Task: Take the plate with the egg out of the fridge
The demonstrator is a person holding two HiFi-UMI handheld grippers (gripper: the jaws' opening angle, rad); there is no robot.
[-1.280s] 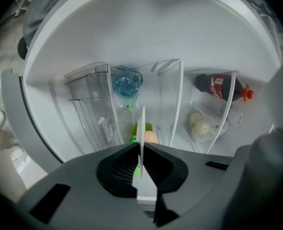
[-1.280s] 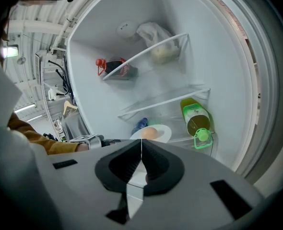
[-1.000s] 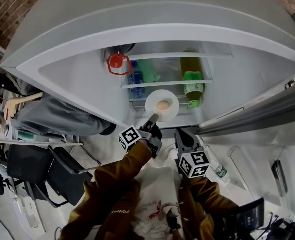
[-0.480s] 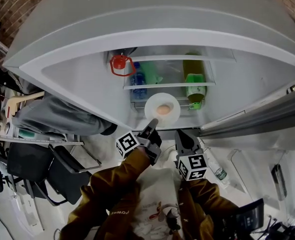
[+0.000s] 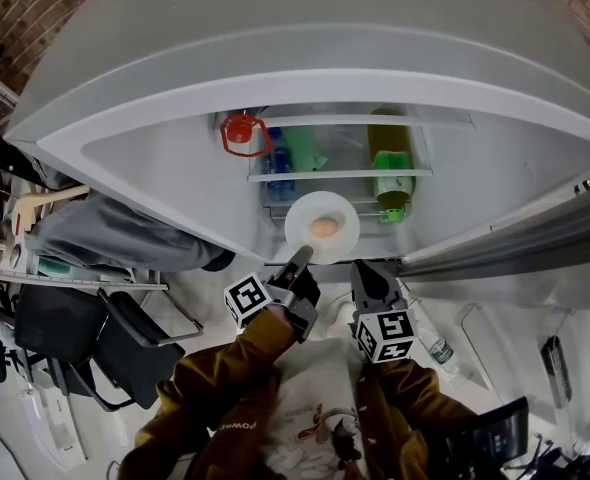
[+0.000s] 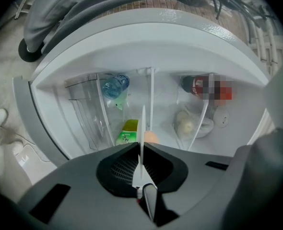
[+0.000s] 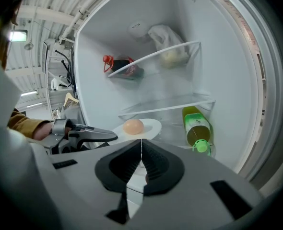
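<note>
A small white plate point(image 5: 337, 211) carrying a brown egg point(image 5: 323, 227) hangs at the front of the open fridge's lower shelf. My left gripper point(image 5: 302, 256) is shut on the plate's near rim. In the left gripper view the plate point(image 6: 142, 123) shows edge-on between the jaws, with the egg point(image 6: 151, 137) peeking out beside it. My right gripper point(image 5: 361, 267) hovers just right of the plate, shut on nothing. Its own view shows the plate point(image 7: 148, 127), the egg point(image 7: 133, 126) and the left gripper point(image 7: 103, 137) from the side.
The fridge shelves point(image 5: 335, 175) hold a green bottle point(image 5: 389, 173), a blue bottle point(image 5: 276, 158) and a red-capped cola bottle point(image 5: 239, 133). The open fridge door point(image 5: 515, 233) stands at the right. A black chair point(image 5: 125, 348) and clutter sit at the left.
The left gripper has drawn back toward me with the plate, which now sits lower and nearer the fridge's front edge. The right gripper has barely moved.
</note>
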